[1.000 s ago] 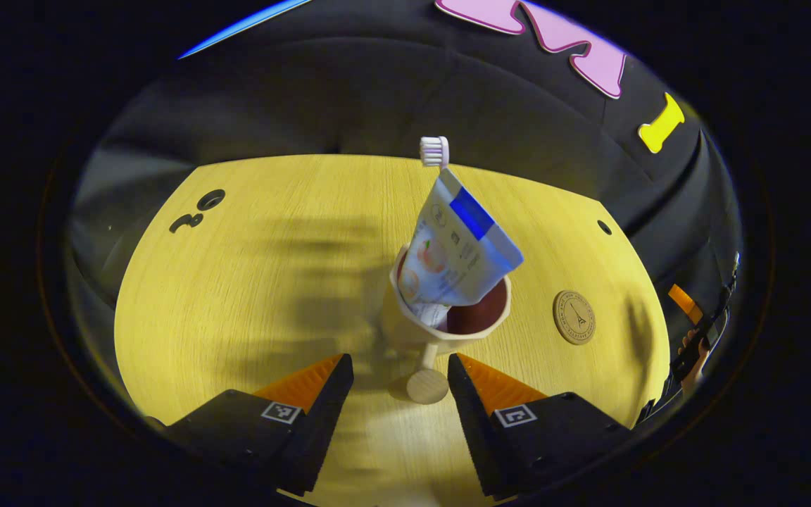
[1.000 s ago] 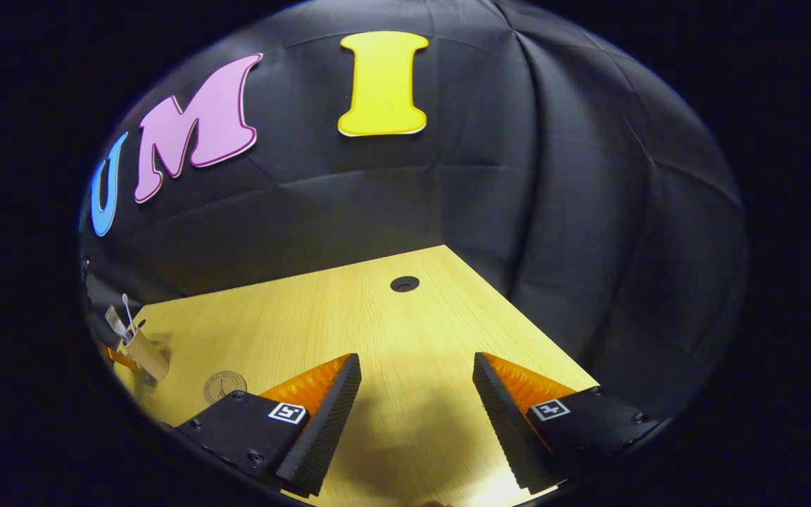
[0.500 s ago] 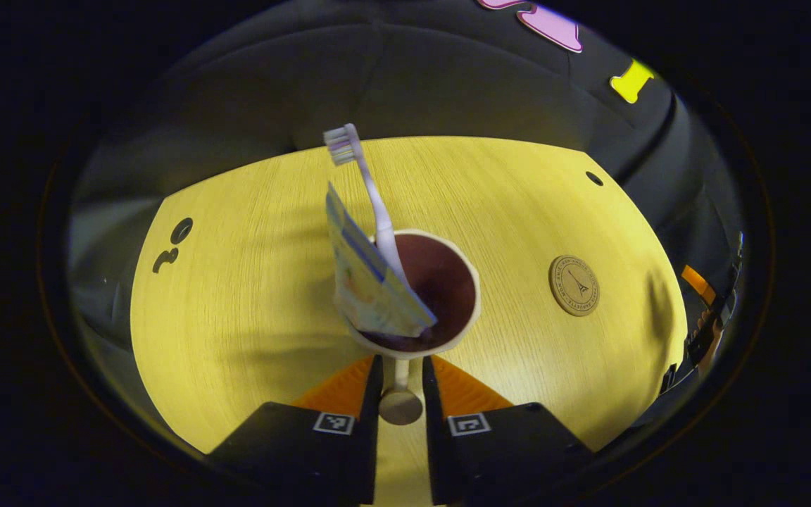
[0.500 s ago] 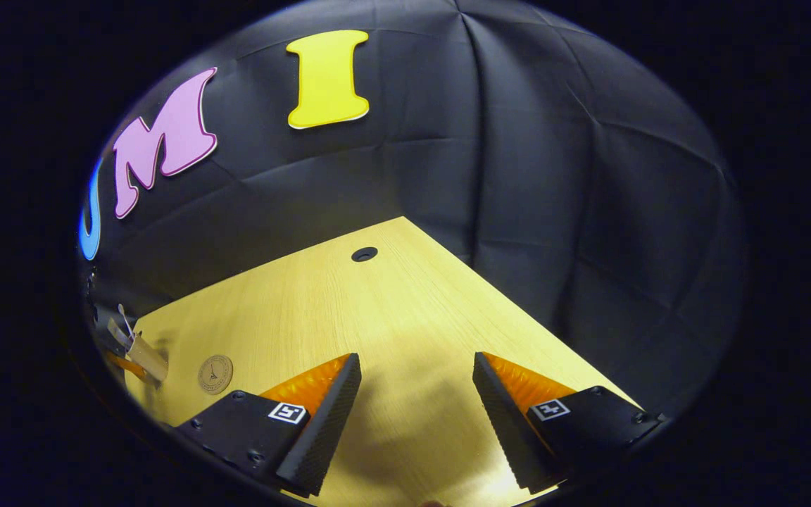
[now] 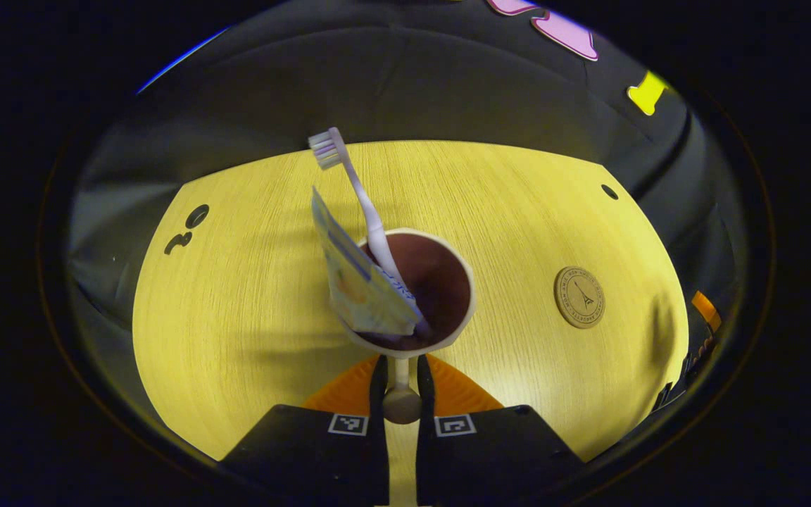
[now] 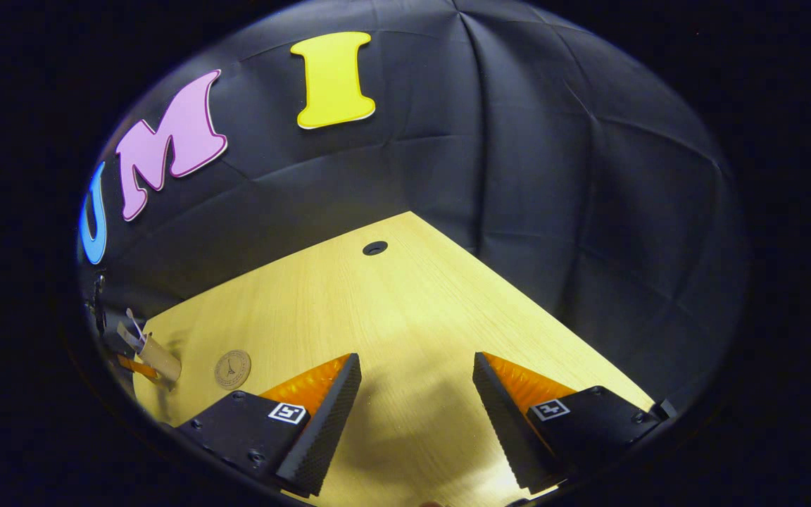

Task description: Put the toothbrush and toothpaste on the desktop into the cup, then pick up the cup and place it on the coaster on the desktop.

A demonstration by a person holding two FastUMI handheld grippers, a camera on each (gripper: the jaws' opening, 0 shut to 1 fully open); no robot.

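Now, in the left gripper view, your left gripper (image 5: 399, 384) has its fingers pinched on the cup's handle (image 5: 401, 394), one finger pressing on each side of the thin stem, with the round knob at its end sitting between them close to the camera. That grip makes sense: the handle is the one narrow part the fingers can close around, and it leaves the mouth of the cup (image 5: 419, 292) free. The toothbrush (image 5: 356, 193) and the toothpaste (image 5: 360, 282) both stand inside the cup, leaning toward its left rim with the bristles up and pointing far across the table (image 5: 236, 296). So the loading part looks done, and what remains is carrying the cup over. The coaster (image 5: 579, 296) lies flat on the table to the right of the cup, apart from it, with bare wood between. Whether the cup's base is touching the table I cannot tell from this angle. Keep the cup level as you go, since the tall brush could tip out.

In the right gripper view, your right gripper (image 6: 416, 401) hovers over bare table with its fingers spread wide and nothing between them. Far off at the left edge you can see the cup (image 6: 159, 358) and, just beside it, the coaster (image 6: 232, 369).
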